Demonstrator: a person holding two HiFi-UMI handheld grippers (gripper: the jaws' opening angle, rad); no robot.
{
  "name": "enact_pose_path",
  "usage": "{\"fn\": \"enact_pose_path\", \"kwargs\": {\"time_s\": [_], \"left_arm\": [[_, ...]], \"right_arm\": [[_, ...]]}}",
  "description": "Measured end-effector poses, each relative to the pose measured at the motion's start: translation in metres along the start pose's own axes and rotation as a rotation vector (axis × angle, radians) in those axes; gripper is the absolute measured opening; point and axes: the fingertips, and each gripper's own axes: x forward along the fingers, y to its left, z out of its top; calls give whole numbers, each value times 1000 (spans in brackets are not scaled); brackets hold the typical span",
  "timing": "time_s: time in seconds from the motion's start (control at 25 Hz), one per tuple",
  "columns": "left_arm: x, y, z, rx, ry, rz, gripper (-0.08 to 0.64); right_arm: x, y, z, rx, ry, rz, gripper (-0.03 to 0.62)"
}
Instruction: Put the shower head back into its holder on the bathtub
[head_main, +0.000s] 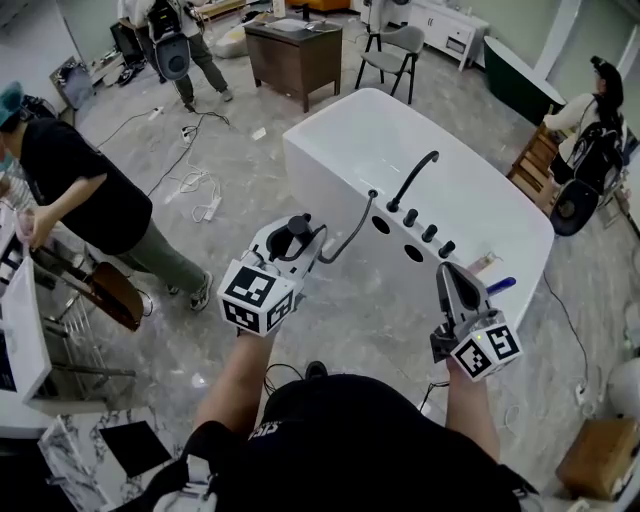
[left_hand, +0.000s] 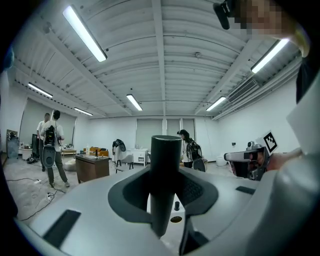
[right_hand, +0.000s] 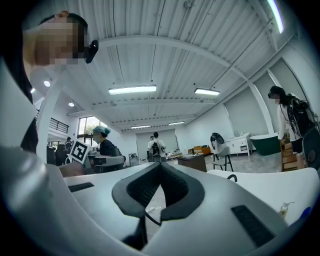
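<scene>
Left tool (left_hand: 165, 197) clamps a matte black cylindrical shower head (left_hand: 166, 155); its slim hose (head_main: 352, 232) curves toward two o'clock to the glossy white bathtub (head_main: 480, 190). Holder possibly an oval hole (head_main: 381, 225). Right tool (right_hand: 160, 170) pinched together, empty.

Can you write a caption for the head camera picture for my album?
Left gripper holds the black shower head near the white bathtub; right gripper is shut and empty.

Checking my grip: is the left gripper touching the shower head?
Touching. In the left gripper view, the left gripper clamps the black shower head on both sides.
</scene>
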Motion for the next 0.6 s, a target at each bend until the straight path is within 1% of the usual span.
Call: {"fn": "enact_pose_path", "kwargs": {"time_s": [0.32,0.44,0.6], "left_arm": [[-16,38,-15,-7,10,-18,135],[-18,49,-20,-11,13,-20,135],[-21,63,-27,-23,11,-15,135]], "right_arm": [[30,30,-21,25,30,-13,14],[39,35,-31,41,51,-22,14],[51,36,-39,40,76,-25,14]]}}
